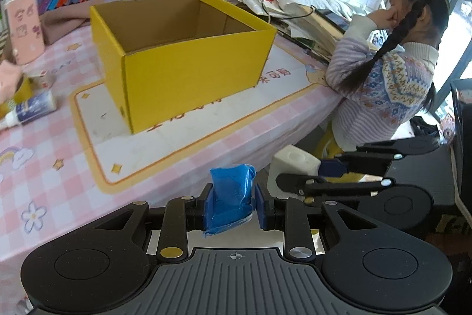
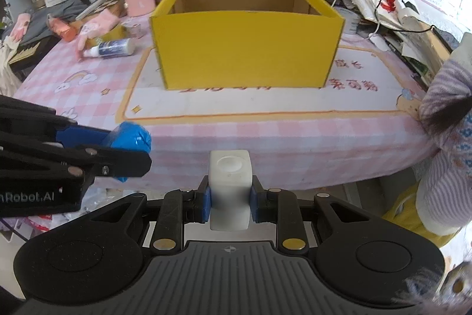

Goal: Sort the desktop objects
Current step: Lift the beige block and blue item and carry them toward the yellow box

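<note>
Two grippers hover off the bench's [image 2: 265, 135] near edge; the left gripper [image 1: 231, 207] has its fingers clamped on a crumpled blue packet [image 1: 231, 191]; the right gripper [image 2: 230, 198] pinches a white block [image 2: 230, 185] between its pads; the open yellow box [image 2: 247, 46] sits ahead on the mat [image 2: 236, 102]; a person in a striped sweater [image 1: 380, 96] leans at the bench's right end.

The box [image 2: 247, 49] is matt yellow cardboard, raw brown inside. A crinkly, glossy blue plastic packet [image 1: 231, 197]. A smooth, matt white block [image 2: 230, 191]. Checked pink cloth covers the bench [image 2: 295, 138].
</note>
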### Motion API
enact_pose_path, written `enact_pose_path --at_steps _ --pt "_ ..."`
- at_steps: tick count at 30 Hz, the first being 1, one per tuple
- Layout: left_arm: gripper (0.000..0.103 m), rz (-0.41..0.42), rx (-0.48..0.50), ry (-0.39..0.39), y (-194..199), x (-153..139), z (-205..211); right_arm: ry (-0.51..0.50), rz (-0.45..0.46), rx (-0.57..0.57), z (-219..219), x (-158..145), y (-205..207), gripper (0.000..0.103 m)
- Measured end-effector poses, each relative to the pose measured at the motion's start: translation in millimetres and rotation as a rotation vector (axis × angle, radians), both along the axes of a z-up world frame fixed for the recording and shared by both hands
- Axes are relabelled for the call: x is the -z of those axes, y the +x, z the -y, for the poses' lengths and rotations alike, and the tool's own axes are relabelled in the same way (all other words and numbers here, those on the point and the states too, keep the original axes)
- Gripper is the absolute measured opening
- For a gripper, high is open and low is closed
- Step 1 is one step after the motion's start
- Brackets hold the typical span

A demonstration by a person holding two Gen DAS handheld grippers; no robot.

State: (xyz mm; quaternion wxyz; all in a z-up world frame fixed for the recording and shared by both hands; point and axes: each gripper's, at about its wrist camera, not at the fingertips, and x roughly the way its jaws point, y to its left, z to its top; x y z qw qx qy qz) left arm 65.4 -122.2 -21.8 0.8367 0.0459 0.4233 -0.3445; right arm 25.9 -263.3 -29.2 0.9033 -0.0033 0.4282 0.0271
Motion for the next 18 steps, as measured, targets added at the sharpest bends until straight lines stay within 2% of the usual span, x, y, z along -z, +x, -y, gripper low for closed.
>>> enact_pose_path --at_steps 7,13,18 --pt "0.027 0.008 -0.002 -0.010 18.5 -2.4 29.7 0.003 0.009 0.013 34.4 -2.0 18.9 0.023" --pt "0.027 0.037 -0.035 -0.053 35.7 -15.8 51.3 0.003 0.041 0.007 61.5 -9.6 34.2 0.023" --pt "0.027 0.118 -0.065 -0.079 43.2 -36.8 65.6 0.038 0.101 -0.003 82.4 -26.3 52.0 0.023"
